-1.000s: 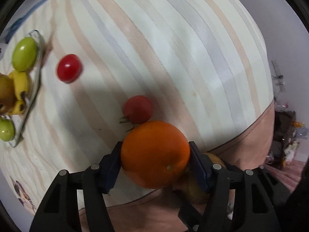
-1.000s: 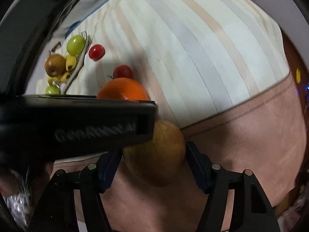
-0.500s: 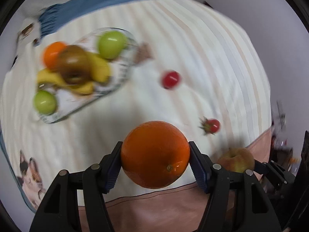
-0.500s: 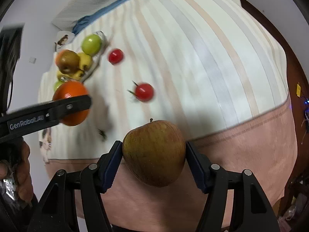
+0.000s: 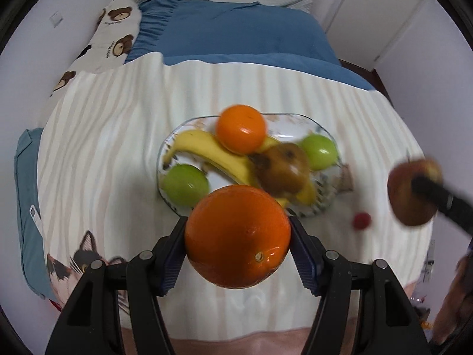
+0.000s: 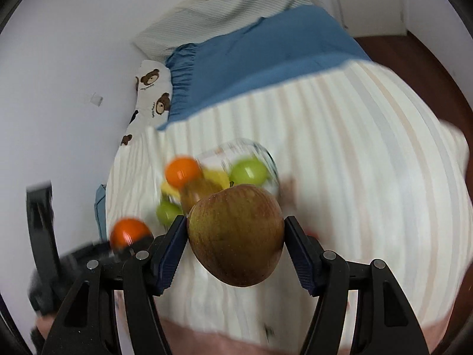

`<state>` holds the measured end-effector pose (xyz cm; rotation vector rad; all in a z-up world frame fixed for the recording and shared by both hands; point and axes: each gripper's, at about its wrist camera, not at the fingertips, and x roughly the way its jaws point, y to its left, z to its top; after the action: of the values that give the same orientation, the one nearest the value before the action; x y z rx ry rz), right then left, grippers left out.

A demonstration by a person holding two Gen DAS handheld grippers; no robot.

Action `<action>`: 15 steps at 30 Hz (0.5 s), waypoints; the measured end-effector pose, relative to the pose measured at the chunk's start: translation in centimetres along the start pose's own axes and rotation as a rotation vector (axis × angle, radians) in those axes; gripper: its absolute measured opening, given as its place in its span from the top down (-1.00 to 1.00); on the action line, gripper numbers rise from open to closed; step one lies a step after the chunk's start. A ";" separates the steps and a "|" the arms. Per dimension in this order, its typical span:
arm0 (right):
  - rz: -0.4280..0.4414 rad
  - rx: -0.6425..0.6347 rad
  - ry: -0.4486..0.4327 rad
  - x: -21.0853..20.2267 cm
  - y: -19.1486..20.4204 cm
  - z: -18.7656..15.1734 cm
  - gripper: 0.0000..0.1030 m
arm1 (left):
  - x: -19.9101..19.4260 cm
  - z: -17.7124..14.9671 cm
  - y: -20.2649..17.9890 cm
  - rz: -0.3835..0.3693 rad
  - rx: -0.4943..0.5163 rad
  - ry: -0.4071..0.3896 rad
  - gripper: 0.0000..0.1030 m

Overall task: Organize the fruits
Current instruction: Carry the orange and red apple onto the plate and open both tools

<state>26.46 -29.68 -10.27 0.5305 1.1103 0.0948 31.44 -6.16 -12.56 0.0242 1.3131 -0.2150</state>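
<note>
**Both fruits in the air, heading for the plate**

Since the earlier frames we've swung both grippers away from the bed's edge, and the plate (image 5: 298, 118) that used to sit off to the side is now dead ahead in the left wrist view. So the pick-up looks done and we're in the carry step.

Left gripper (image 5: 238, 241) is clamped on the big orange (image 5: 238, 236), pads pressing both sides. Right gripper (image 6: 235, 244) is clamped on the brownish apple (image 6: 236, 235) the same way. Both fruits hang above the striped blanket (image 5: 103, 148), short of the plate.

The plate is already crowded: a smaller orange (image 5: 241, 128), a banana (image 5: 207, 149), two green apples (image 5: 184, 185) (image 5: 320, 151) and a brown fruit (image 5: 280, 167). Next we'd guess each fruit has to come down into a free gap, probably the bare patch at the far rim, and get let go gently so nothing rolls off the soft bedding.

Hard to read:
- right wrist view is badly smeared, so the plate rim there is mush
- our own orange hides the plate's near edge
- one small red fruit (image 5: 362, 220) is still out on the blanket, blurred; can't tell what it is
- a second red one isn't clearly visible anywhere
</note>
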 end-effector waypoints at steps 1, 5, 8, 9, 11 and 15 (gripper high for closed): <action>-0.001 -0.013 0.006 0.9 0.8 1.5 -0.32 | 0.6 0.3 0.1 0.007 -0.006 0.003 -0.21; -0.023 -0.050 0.040 4.9 3.3 5.7 -0.32 | 2.7 1.8 1.1 0.023 -0.029 0.022 -0.21; -0.036 -0.056 0.070 7.9 4.2 7.3 -0.32 | 3.8 2.8 1.7 0.026 -0.031 0.037 -0.21; -0.044 -0.063 0.083 9.1 4.4 7.8 -0.32 | 4.2 3.0 1.8 0.026 -0.029 0.043 -0.21; -0.060 -0.070 0.106 11.2 4.8 8.5 -0.32 | 4.7 3.3 1.8 0.022 -0.020 0.055 -0.21; -0.094 -0.103 0.156 14.7 5.4 9.2 -0.32 | 6.0 3.3 1.6 0.025 0.009 0.091 -0.21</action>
<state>42.12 -23.43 -16.89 0.3830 1.2738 0.1122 36.35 -5.92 -17.66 0.0584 1.4015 -0.2009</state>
